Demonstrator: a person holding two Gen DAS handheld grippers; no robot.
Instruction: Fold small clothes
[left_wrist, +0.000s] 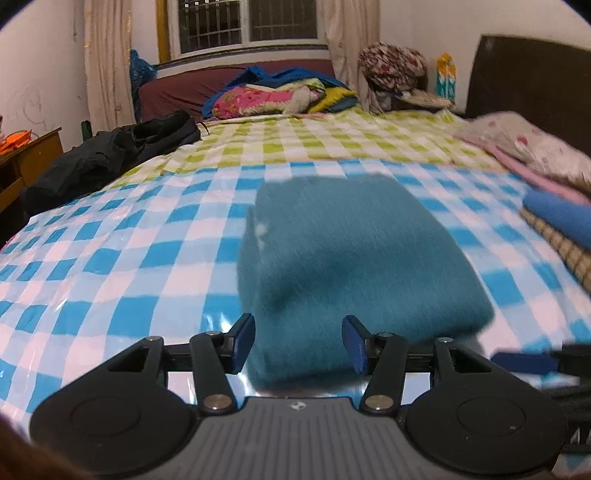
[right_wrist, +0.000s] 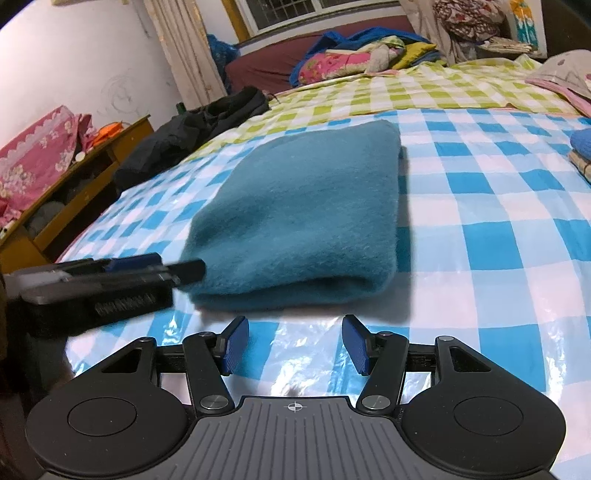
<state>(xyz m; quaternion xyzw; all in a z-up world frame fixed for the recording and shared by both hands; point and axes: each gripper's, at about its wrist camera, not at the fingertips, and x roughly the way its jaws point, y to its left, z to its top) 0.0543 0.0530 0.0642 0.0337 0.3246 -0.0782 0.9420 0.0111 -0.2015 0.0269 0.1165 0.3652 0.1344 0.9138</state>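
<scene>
Sweater (right_wrist: 295, 221) lies folded on the bed (right_wrist: 480, 229). Your left tool (left_wrist: 298, 341) straddles its near fold, pads off it; your right tool (right_wrist: 295, 341) stands wide, empty, apparently released.

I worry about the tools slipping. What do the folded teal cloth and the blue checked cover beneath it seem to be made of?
The folded teal cloth looks like fuzzy fleece or brushed knit: matte, with a fluffy nap along its edges. The blue-and-white checked cover looks like thin plastic sheeting: glossy, crinkled, with bright glare patches.
</scene>
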